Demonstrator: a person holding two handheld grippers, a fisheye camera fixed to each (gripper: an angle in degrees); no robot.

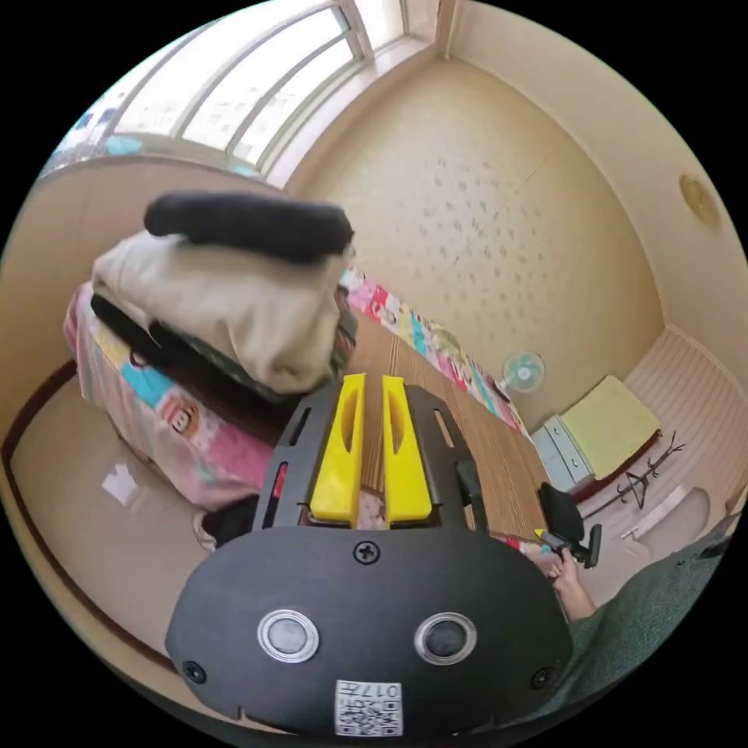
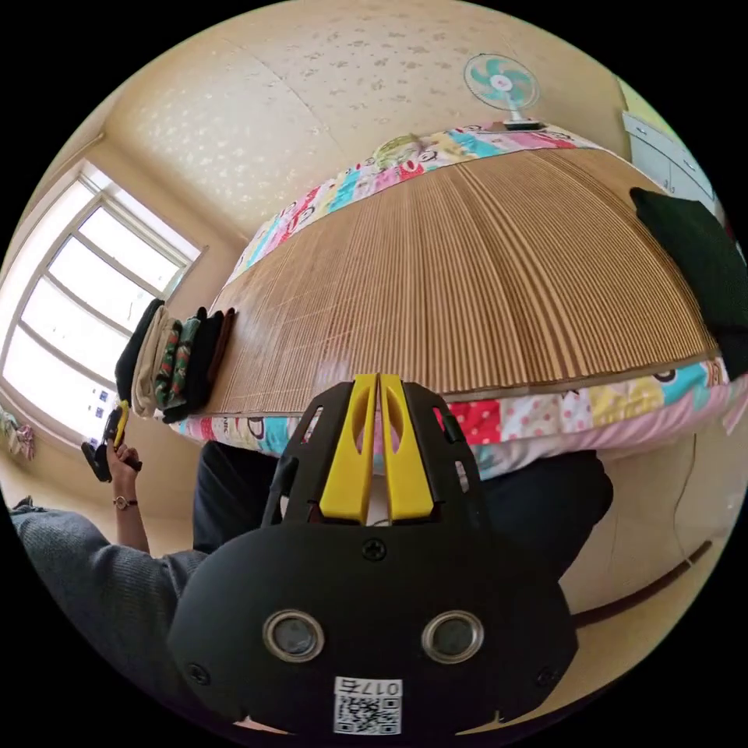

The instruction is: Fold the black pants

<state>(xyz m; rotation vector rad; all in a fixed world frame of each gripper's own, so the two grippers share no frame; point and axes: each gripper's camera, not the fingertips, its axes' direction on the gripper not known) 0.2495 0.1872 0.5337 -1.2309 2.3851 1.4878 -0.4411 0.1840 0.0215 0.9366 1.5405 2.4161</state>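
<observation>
A folded black garment, likely the black pants, lies on top of a stack of folded clothes at the near end of the bed. In the right gripper view that stack stands at the mat's left end, with the black piece outermost. My left gripper hangs just in front of the stack, its yellow jaws nearly together with nothing between them. My right gripper is shut and empty, over the bed's edge. Each gripper appears small in the other's view, held by a hand.
A bamboo mat covers the bed over a patterned quilt. A dark cloth lies at the mat's right edge. A fan, a cabinet and a coat stand stand beyond the bed. The person's legs are beside the bed.
</observation>
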